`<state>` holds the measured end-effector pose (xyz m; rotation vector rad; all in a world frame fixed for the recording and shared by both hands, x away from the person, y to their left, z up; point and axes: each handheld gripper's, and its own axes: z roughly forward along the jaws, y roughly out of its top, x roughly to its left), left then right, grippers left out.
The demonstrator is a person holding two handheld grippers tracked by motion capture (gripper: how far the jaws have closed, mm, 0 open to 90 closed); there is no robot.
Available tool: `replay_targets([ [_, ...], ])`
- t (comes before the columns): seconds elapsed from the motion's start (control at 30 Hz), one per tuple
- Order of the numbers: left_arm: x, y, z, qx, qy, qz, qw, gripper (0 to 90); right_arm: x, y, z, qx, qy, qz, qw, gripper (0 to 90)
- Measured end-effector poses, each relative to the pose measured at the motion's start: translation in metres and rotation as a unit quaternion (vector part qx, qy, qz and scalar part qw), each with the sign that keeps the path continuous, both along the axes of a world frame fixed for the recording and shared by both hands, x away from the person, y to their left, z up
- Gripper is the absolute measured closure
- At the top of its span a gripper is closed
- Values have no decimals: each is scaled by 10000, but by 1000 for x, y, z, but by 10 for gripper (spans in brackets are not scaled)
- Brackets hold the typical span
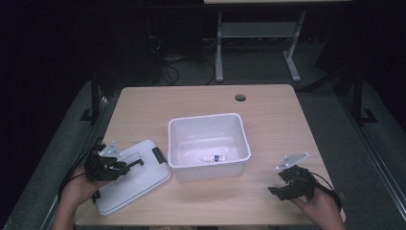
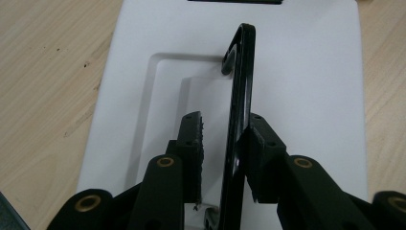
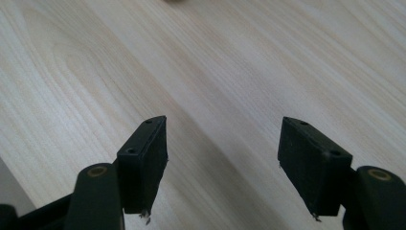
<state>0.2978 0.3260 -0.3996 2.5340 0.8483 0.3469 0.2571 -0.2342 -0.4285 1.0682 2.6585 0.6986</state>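
The handle (image 2: 239, 110) is the thing to watch: a thin black bar, swung up off the white lid (image 2: 306, 72) so it stands on edge. In the left gripper view its long axis runs straight away from the jaws, pointing ahead of the fingertips, with its hooked far end curling over the recess moulded into the lid. It sits between the left gripper's (image 2: 225, 143) two pads. The right-hand pad touches the bar; the left-hand pad stands just off it, a sliver of white showing in the gap. So the jaws are round the handle and not yet clamped on both sides.

From the high view, the lid (image 1: 136, 179) lies flat on the table (image 1: 277, 110), its long side slanting away from the left hand towards the bin, and the left gripper (image 1: 125, 165) sits over its near-left part, reaching in along that slant.

Just past the lid's far corner is the open white bin (image 1: 208, 125), upright, with a small bottle (image 1: 213, 157) lying on its side on the floor by the near wall.

Well apart, on the other side of the bin, the right gripper (image 1: 275, 179) rests low over the table. In its own view, the right gripper's (image 3: 222, 158) jaws stand wide apart with just bare wood (image 3: 201, 62) between and ahead of them, gripping nothing.
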Motion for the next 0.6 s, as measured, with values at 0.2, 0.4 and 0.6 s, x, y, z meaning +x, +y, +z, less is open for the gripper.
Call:
replay_targets([
  [0.2,4,-1,2,-7,51,-44,10000,727,-2,-1,-4,74,-3,-44,10000,334],
  [0.4,7,0,4,-18,77,-74,9999,750,-3,-2,-10,128,26,-60,9999,335],
  [0.6,11,-1,4,-20,142,-107,9998,782,-3,-1,-12,145,9,-39,9999,335],
])
